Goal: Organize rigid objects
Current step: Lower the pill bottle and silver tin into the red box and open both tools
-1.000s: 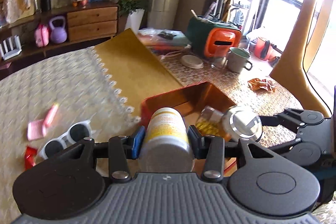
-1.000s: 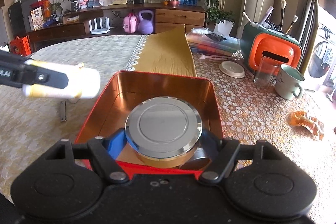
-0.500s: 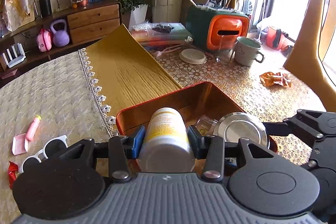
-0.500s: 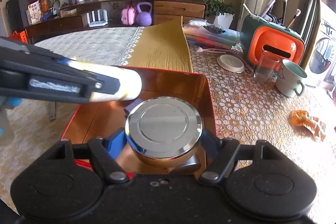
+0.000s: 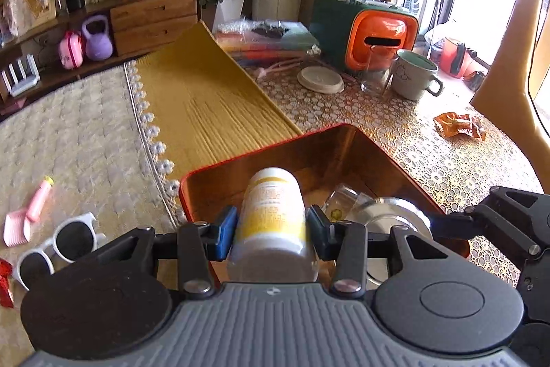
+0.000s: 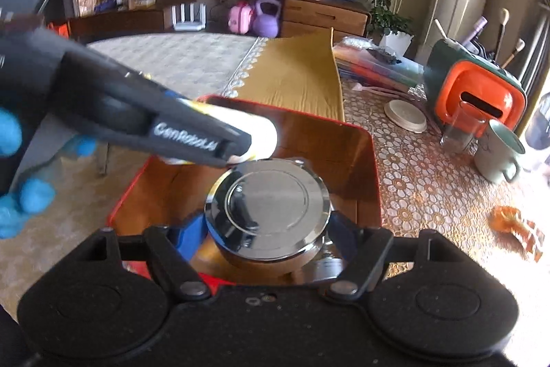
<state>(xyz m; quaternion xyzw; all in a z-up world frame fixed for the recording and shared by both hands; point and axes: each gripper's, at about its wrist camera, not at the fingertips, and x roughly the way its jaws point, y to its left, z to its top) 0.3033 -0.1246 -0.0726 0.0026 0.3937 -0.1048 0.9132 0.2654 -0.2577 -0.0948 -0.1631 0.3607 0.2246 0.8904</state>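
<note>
My left gripper (image 5: 271, 229) is shut on a white bottle with a yellow label (image 5: 271, 215), holding it over the near left part of the red tin box (image 5: 261, 148). My right gripper (image 6: 264, 229) is shut on a glass jar with a shiny metal lid (image 6: 268, 195), low inside the same box (image 6: 364, 140). In the right wrist view the left gripper (image 6: 237, 148) reaches in from the left, the bottle (image 6: 264, 135) just above the jar's lid. In the left wrist view the jar (image 5: 392, 219) lies right of the bottle, with the right gripper's finger (image 5: 453, 222) beside it.
White sunglasses (image 5: 55, 246), a pink scoop (image 5: 27, 215) and a red wrapper (image 5: 5, 281) lie on the cream cloth at left. Behind the box are a yellow runner (image 5: 206, 102), an orange and green holder (image 5: 374, 36), a glass (image 5: 374, 74), a mug (image 5: 416, 74), a round lid (image 5: 319, 79) and an orange wrapper (image 5: 459, 124).
My left gripper has carried the bottle to the right and down, from beside the box to over it, close to the jar's lid. The right gripper has rolled slightly with the jar.
</note>
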